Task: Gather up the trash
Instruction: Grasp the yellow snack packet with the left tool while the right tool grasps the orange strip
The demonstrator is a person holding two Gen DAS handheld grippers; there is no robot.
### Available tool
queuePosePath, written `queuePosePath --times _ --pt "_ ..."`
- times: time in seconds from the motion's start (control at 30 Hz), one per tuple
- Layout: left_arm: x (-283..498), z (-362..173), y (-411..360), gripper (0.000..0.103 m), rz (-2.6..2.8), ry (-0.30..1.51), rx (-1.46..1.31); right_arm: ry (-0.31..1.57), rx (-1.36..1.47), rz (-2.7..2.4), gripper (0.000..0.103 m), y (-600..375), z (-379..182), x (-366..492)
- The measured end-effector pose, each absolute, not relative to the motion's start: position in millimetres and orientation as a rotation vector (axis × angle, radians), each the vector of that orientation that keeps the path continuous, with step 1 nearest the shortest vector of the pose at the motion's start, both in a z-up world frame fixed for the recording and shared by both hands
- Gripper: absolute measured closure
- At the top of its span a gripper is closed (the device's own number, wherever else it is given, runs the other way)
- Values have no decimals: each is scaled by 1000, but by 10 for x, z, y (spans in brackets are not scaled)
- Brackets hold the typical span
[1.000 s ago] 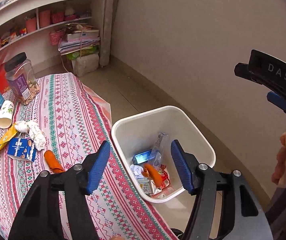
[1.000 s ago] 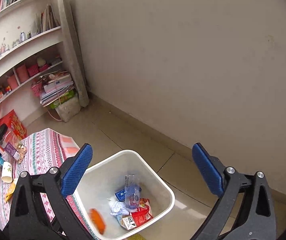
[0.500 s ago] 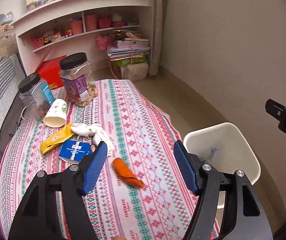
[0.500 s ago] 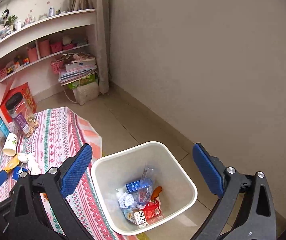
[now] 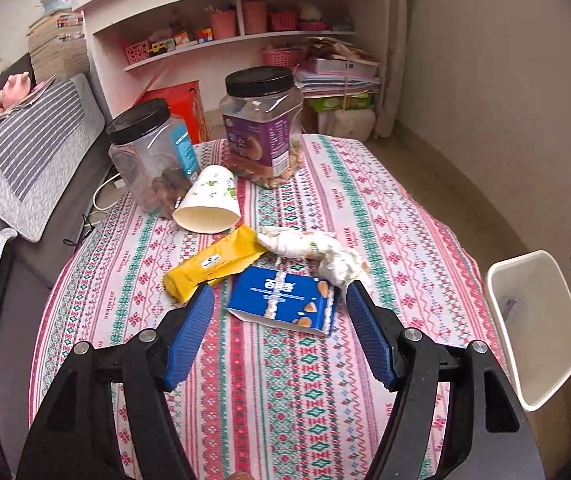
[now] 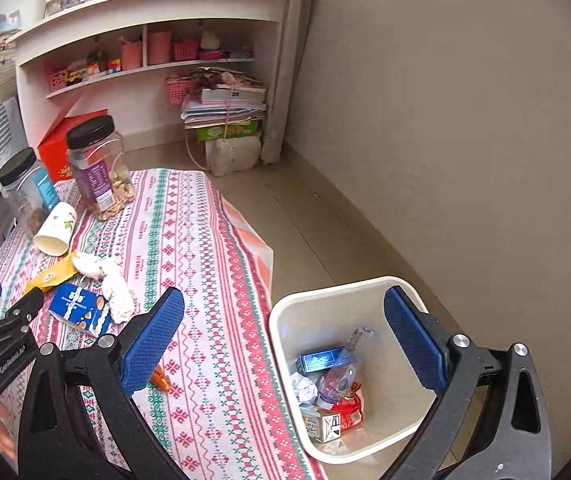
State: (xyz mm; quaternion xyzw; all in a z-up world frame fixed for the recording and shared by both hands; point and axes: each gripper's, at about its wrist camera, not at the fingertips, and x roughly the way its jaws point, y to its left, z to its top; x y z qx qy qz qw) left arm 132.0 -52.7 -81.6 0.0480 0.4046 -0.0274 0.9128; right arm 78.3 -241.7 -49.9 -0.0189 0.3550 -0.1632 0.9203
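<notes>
My left gripper (image 5: pixel 279 326) is open and empty, just above the table with a blue snack box (image 5: pixel 283 306) between and just beyond its fingertips. A yellow wrapper (image 5: pixel 215 264), a crumpled white tissue (image 5: pixel 317 250) and a tipped paper cup (image 5: pixel 209 204) lie behind the box. My right gripper (image 6: pixel 285 336) is open and empty above the gap between table and white bin (image 6: pixel 285 320). The bin holds several pieces of trash, among them a plastic bottle (image 6: pixel 339 376). An orange piece (image 6: pixel 160 378) lies on the cloth behind my right gripper's left finger.
Two black-lidded clear jars (image 5: pixel 263 124) (image 5: pixel 151 152) stand at the table's far end on the patterned cloth (image 5: pixel 305 400). A sofa with a striped cushion (image 5: pixel 33 148) is left of the table. White shelves (image 5: pixel 237 8) and a stack of papers (image 6: pixel 225 108) are at the back wall.
My left gripper has swung left from over the bin to the table and closed in on the blue box. My right gripper has turned left, so the table now shows beside the bin.
</notes>
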Motion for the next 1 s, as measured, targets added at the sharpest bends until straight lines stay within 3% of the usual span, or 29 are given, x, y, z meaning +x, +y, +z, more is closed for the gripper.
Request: queuePosePath --times 0.53,0.93,1.0 --pt "2476 -1525 91 36 -5 1052 240 855 -53 -251 7 -2056 -883 1296" --pt "2897 -1932 209 35 -118 1173 119 1012 -76 -155 7 -1908 -1297 1496" --pt "2876 -1935 249 42 -136 1178 90 1055 -64 -125 7 -1921 -1393 1519"
